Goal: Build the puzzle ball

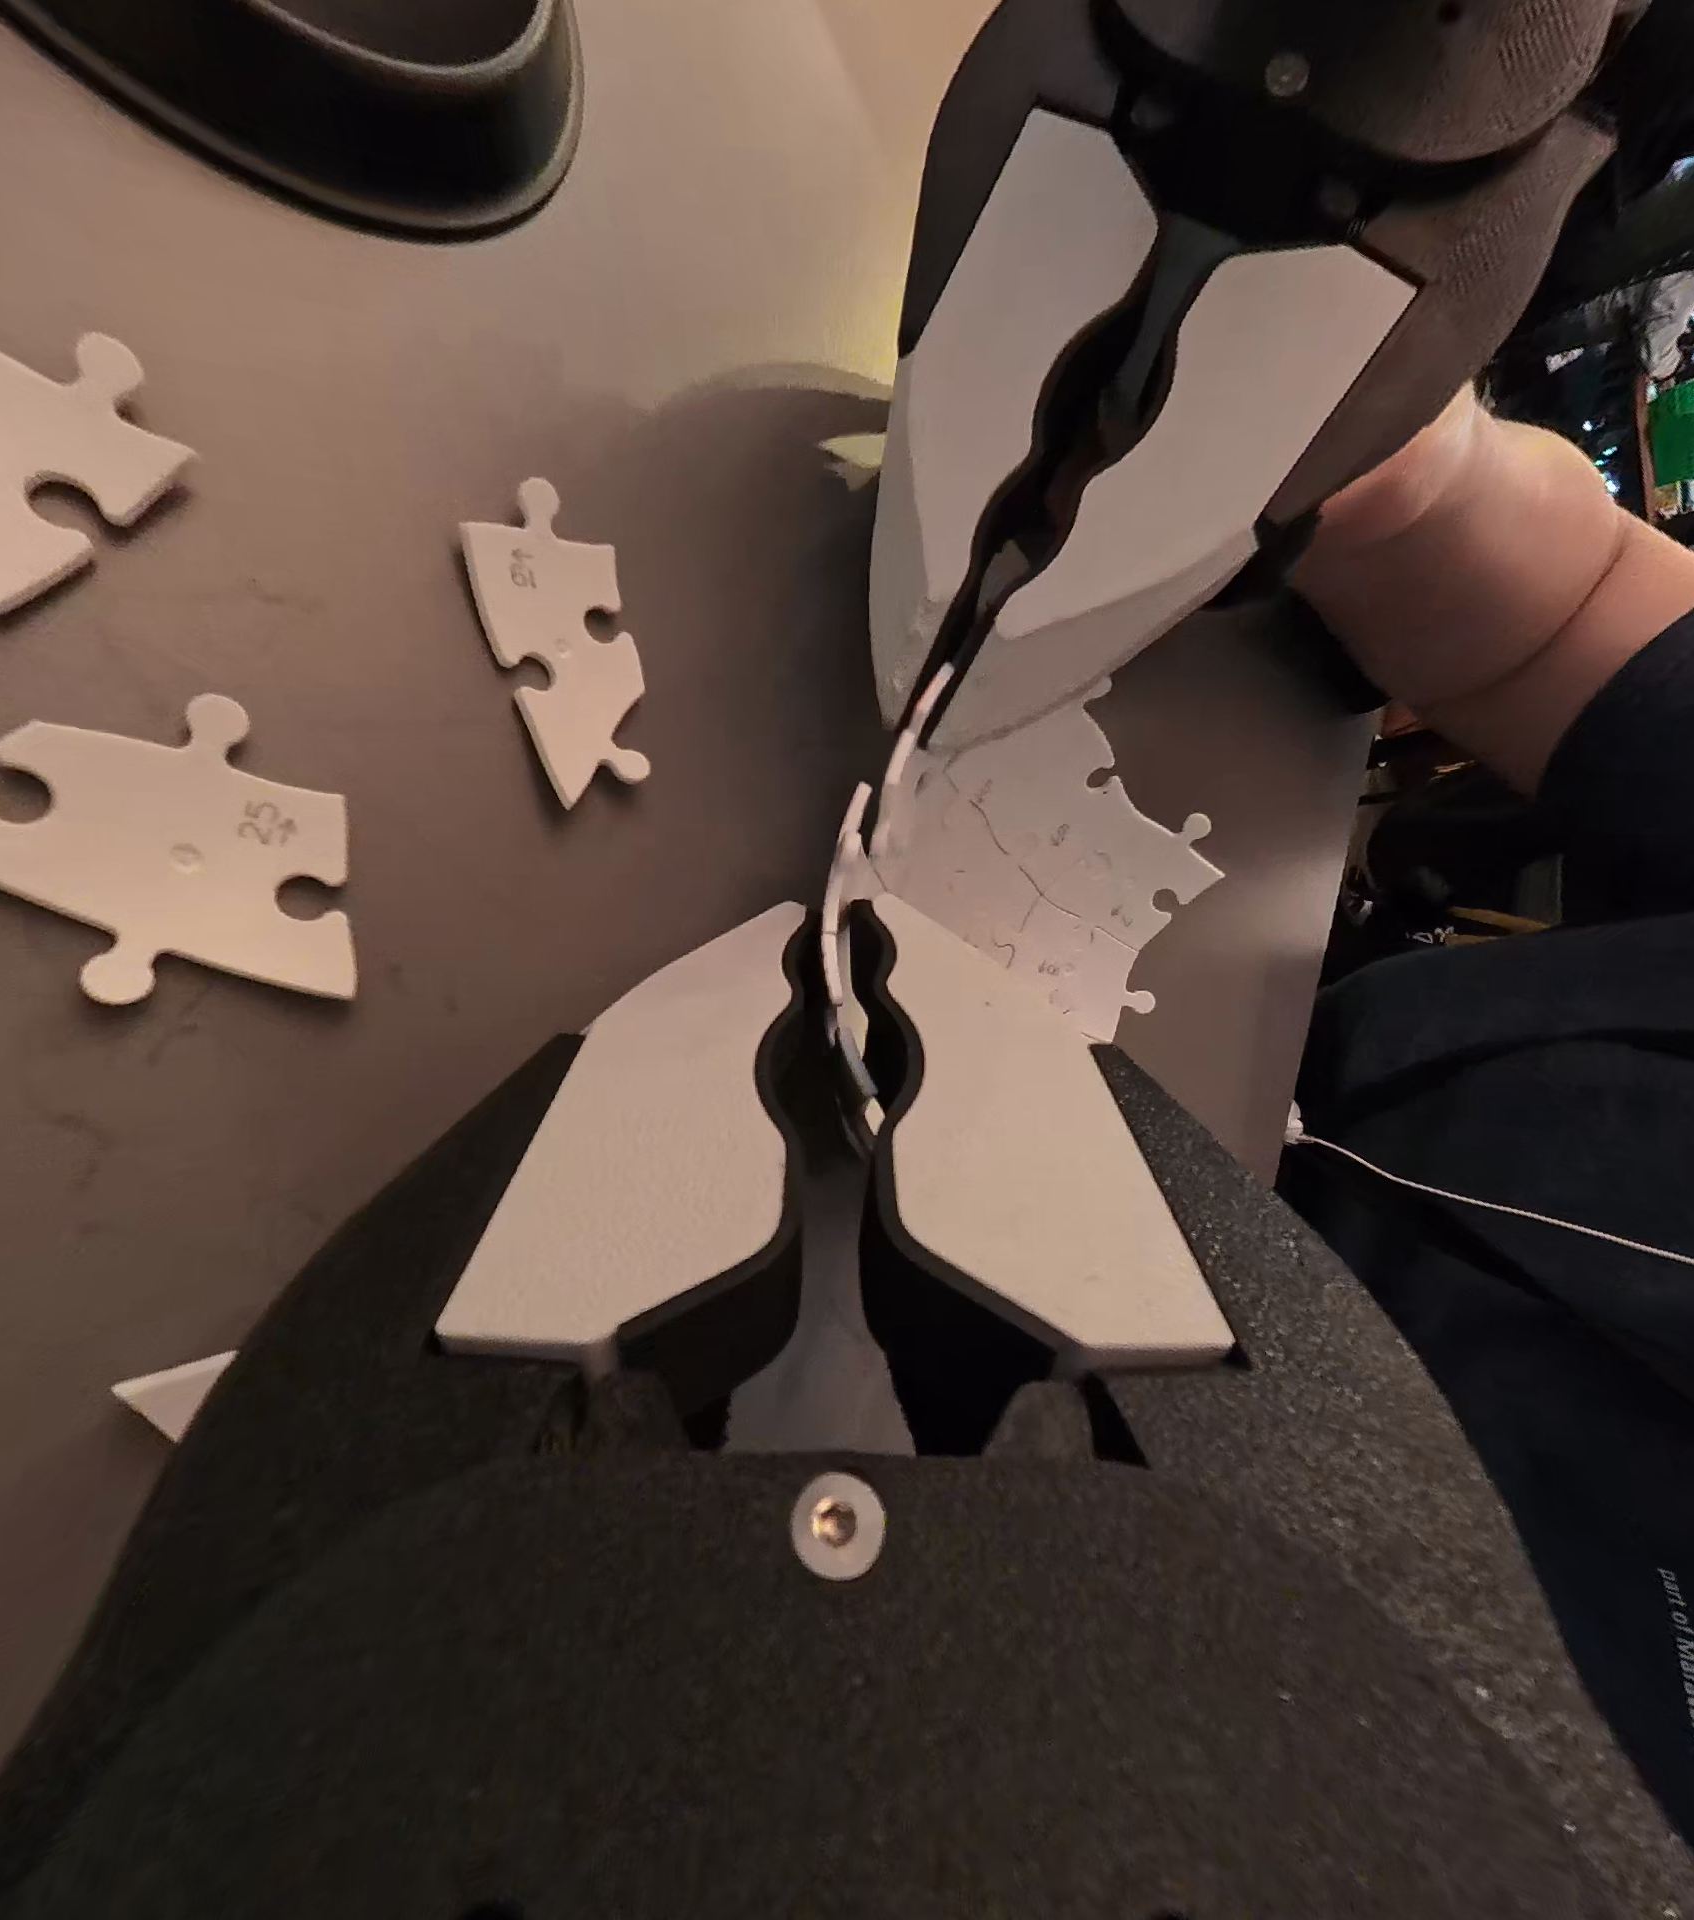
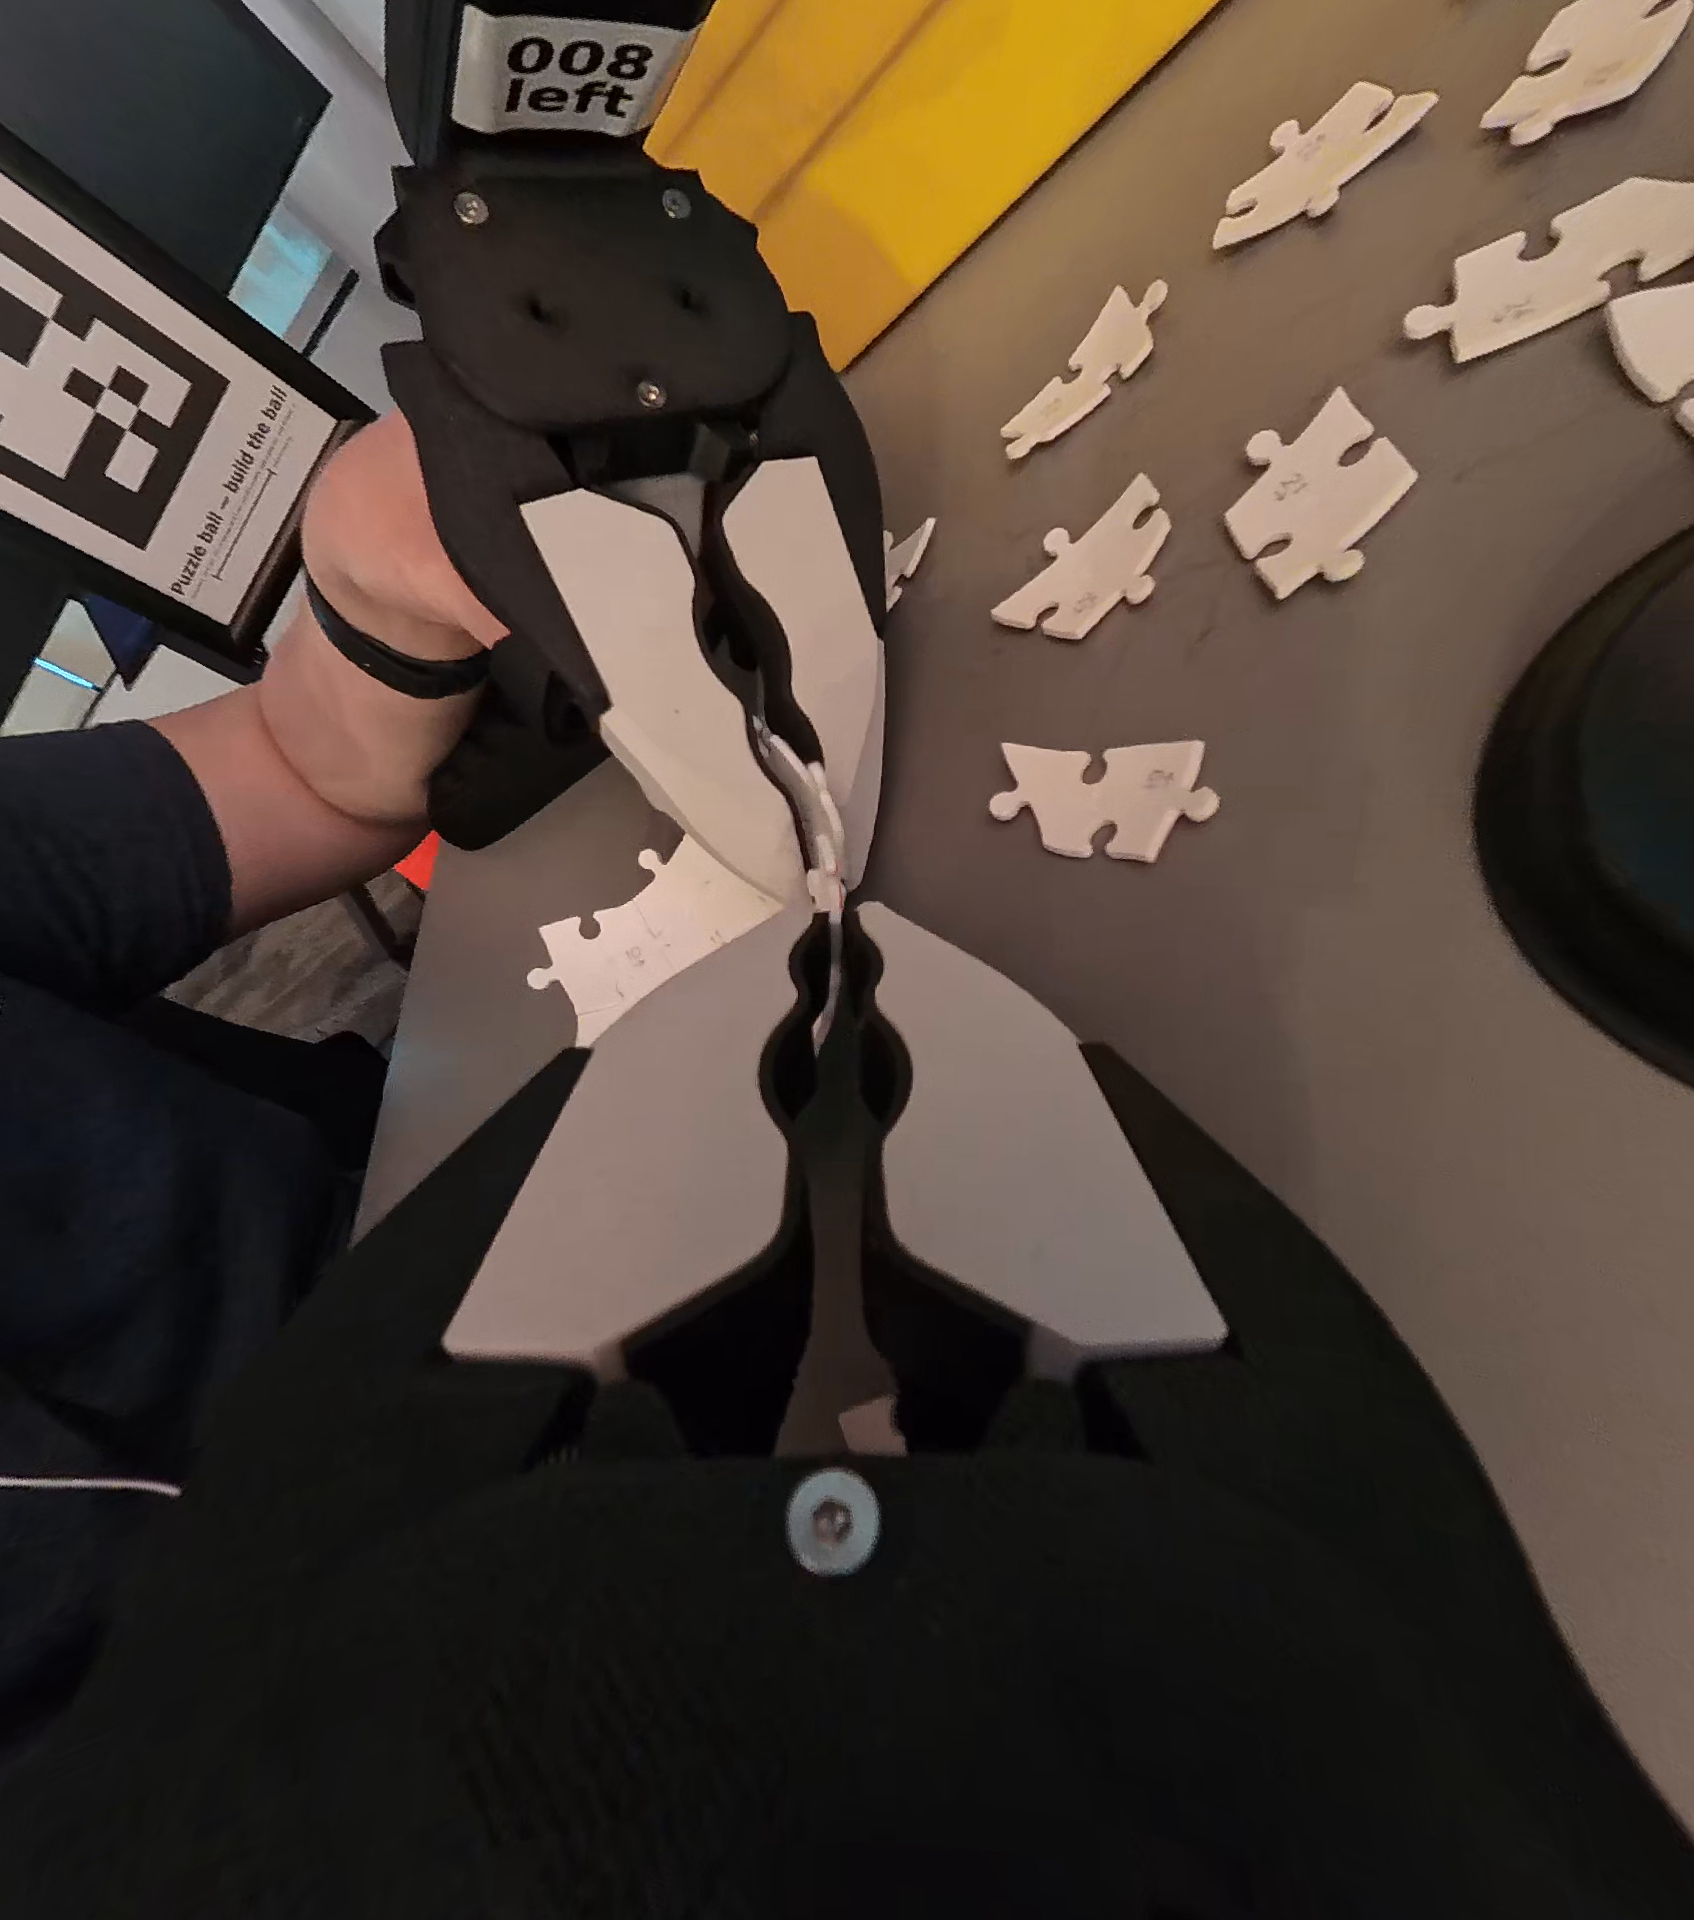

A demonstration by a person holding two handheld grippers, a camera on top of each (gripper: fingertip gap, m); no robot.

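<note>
Both tongs (image 1: 835, 914) (image 2: 848, 914) grip numbered assembly (image 1: 1030, 862).

Loose puzzle pieces (image 2: 1321, 506) crowd the grey table (image 2: 1290, 1039) (black bowl (image 2: 1591, 935) alongside), with open lanes between them.

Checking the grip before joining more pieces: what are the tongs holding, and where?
Both tongs, left and right, pinch the curved assembled section along its edge.

Dark grey table (image 2: 1342, 935): loose white puzzle pieces (image 2: 1103, 798) scattered flat; black bowl (image 2: 1549, 852) at edge.
</note>
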